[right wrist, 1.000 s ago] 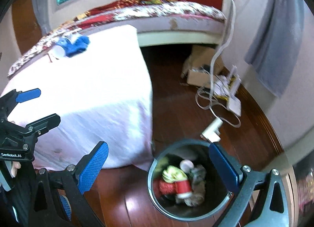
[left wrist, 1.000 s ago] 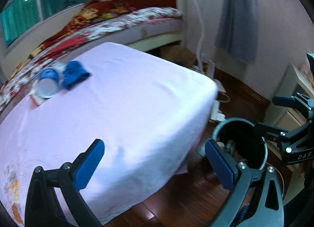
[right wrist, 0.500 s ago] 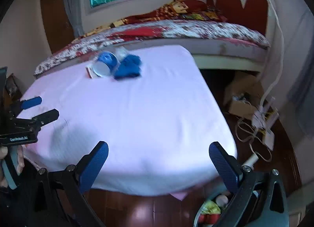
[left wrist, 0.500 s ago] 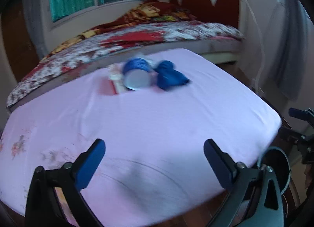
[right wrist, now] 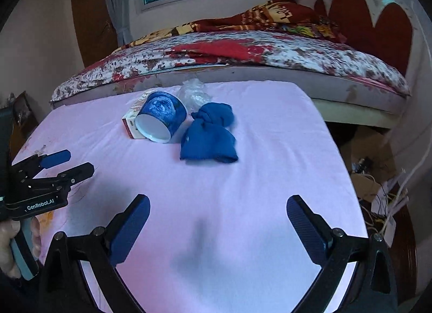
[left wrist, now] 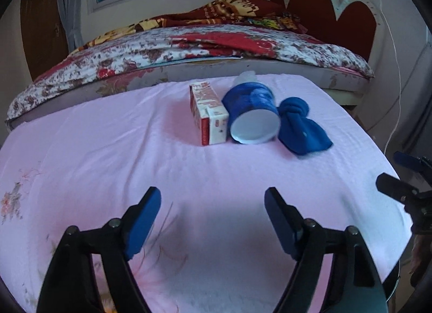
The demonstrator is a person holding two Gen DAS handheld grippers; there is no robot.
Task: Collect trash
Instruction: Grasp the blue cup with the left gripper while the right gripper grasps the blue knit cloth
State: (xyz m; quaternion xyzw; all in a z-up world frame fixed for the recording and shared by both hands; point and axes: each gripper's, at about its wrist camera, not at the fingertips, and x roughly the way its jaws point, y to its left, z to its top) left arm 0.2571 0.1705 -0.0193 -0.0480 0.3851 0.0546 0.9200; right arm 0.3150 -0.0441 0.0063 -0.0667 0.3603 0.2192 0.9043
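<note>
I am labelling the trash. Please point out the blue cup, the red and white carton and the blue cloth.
blue cup (left wrist: 251,102): left wrist view, blue side wall.
red and white carton (left wrist: 217,127): left wrist view, white end face.
blue cloth (right wrist: 208,141): right wrist view, wide lower part.

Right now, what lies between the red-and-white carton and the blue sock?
The blue cup, on its side with its open mouth toward the camera, lies between carton and sock; left wrist view.

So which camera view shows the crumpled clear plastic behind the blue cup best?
The right wrist view. There the crumpled clear plastic shows almost whole, behind the blue cup and the knotted blue cloth. In the left wrist view only a small pale part of it shows above the cup.
</note>
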